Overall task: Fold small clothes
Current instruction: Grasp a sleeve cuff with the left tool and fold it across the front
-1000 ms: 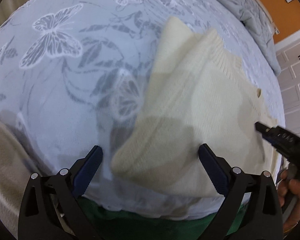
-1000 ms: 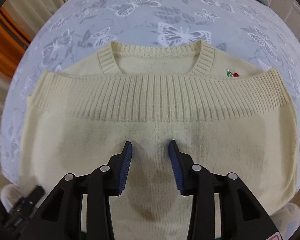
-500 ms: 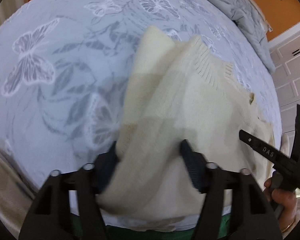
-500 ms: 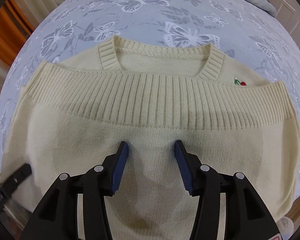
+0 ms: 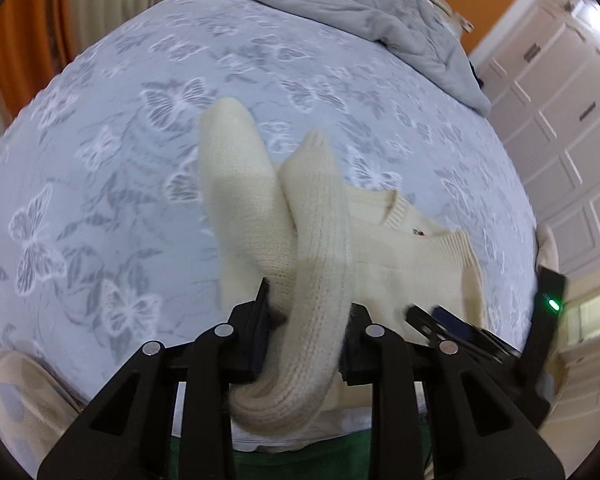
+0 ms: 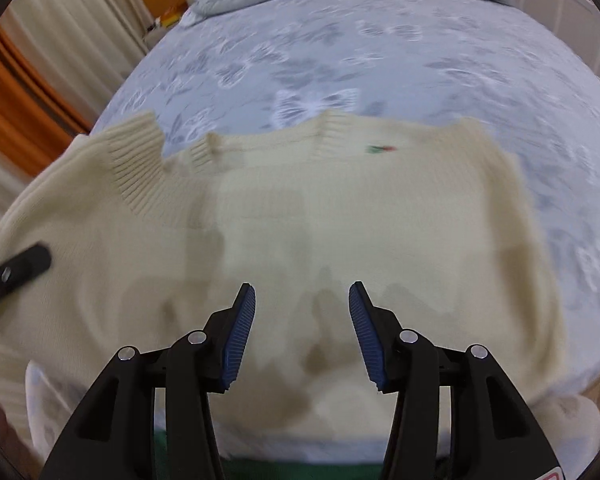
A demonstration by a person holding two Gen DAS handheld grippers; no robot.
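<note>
Gripping a bunched side of the cream sweater, the left gripper has just been closing, and its pads now press on the knit fold lifted between them. No readable writing appears; the only mark is a small red-and-green embroidered motif beside the ribbed collar (blurred in the right wrist view). The right gripper stands partly open above the sweater body, with nothing between its pads. The sweater lies at the near edge of the bed, on a pale blue butterfly-print bedspread with bare cloth beyond. A grey duvet is heaped at the far end, white panelled cupboards stand to the right and orange walls show behind.
</note>
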